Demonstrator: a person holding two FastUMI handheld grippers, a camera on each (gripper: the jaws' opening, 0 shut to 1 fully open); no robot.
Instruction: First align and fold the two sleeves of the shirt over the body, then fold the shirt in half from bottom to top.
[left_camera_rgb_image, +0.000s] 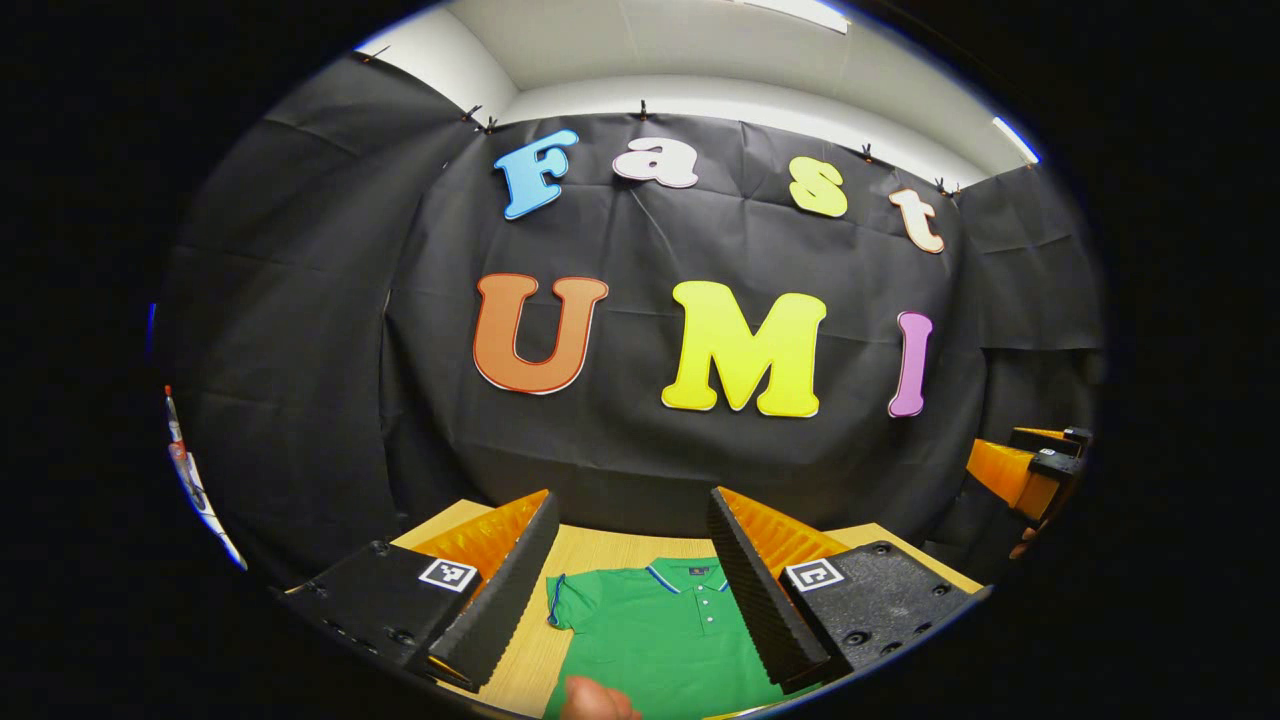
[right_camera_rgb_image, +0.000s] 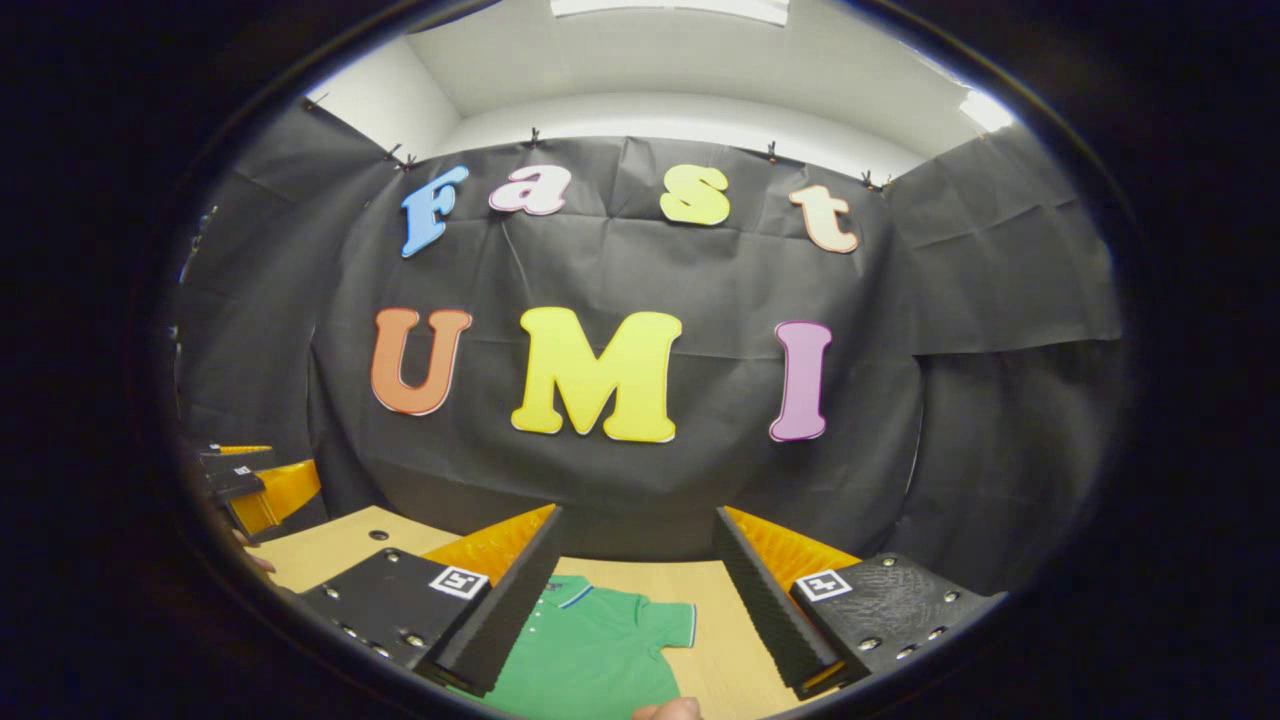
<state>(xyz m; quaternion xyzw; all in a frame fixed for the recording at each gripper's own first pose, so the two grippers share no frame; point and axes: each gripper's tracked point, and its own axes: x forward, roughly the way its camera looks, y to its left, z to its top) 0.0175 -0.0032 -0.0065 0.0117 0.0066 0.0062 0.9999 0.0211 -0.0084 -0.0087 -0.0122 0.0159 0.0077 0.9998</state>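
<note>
Lying flat on the wooden bench (left_camera_rgb_image: 600, 548), the green shirt (left_camera_rgb_image: 650, 630) sits at the bottom centre of the left gripper view, collar toward the wall, sleeves spread. The left hand-held gripper (left_camera_rgb_image: 632, 585) hangs above it, fingers wide apart, gripping nothing. In the right gripper view, the right hand-held gripper (right_camera_rgb_image: 632, 600) likewise gapes empty over the shirt's (right_camera_rgb_image: 590, 655) sleeve side at lower centre.

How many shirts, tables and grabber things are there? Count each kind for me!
Green shirt: 1
Wooden table: 1
Grippers: 2, the left gripper and the right gripper, both open above the shirt
Total: 4
</note>
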